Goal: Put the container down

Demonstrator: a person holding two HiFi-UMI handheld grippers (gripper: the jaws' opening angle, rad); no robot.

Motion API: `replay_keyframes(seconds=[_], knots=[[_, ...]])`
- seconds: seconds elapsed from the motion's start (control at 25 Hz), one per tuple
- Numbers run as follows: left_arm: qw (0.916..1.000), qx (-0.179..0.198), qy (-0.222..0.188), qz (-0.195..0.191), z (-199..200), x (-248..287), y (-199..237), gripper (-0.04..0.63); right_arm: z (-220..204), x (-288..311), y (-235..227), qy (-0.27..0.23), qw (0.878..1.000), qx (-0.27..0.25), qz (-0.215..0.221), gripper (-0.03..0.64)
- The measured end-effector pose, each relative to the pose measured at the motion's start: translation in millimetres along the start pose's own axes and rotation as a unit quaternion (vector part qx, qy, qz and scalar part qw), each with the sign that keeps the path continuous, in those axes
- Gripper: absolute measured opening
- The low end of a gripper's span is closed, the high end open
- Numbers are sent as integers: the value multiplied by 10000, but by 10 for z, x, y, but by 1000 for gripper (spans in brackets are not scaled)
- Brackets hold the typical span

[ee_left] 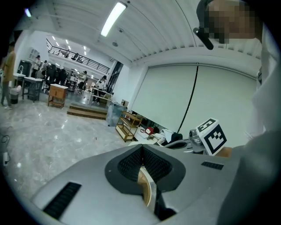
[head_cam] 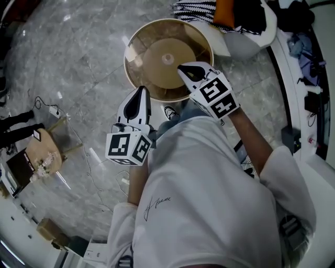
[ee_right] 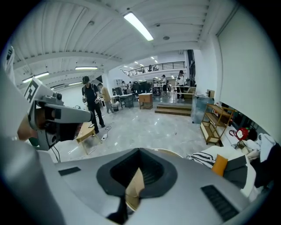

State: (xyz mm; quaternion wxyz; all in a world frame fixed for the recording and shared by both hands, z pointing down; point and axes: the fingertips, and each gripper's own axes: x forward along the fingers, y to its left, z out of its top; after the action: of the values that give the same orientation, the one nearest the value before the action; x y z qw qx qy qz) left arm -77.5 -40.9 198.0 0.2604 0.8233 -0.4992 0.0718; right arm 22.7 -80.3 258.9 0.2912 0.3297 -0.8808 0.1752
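Your left gripper [head_cam: 140, 94] and right gripper [head_cam: 187, 69] both squeeze the rim of the round brown container [head_cam: 162, 57], one each side.

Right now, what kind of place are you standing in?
Probably a big open workshop or studio hall: a shiny grey stone floor, long strip lights on a white ceiling, and people and worktables under a railed balcony.

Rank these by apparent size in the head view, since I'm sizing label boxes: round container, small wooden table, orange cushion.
1. round container, though it is nearest the camera
2. small wooden table
3. orange cushion, only partly visible
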Motion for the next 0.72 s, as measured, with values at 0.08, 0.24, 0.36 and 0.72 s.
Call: replay_keyframes(seconds=[0.08, 0.24, 0.36, 0.72], knots=[[10000, -23, 24, 77, -12, -37, 19, 17, 32, -55, 7, -74, 9999, 79, -96, 17], [10000, 2, -16, 91, 8, -120, 46, 17, 136, -170, 59, -210, 9994, 154, -225, 17], [9998, 6, -133, 123, 45, -201, 56, 17, 177, -293, 126, -306, 9989, 226, -258, 17], [9992, -34, -368, 147, 119, -398, 58, 17, 275, -611, 309, -716, 9967, 275, -263, 15]])
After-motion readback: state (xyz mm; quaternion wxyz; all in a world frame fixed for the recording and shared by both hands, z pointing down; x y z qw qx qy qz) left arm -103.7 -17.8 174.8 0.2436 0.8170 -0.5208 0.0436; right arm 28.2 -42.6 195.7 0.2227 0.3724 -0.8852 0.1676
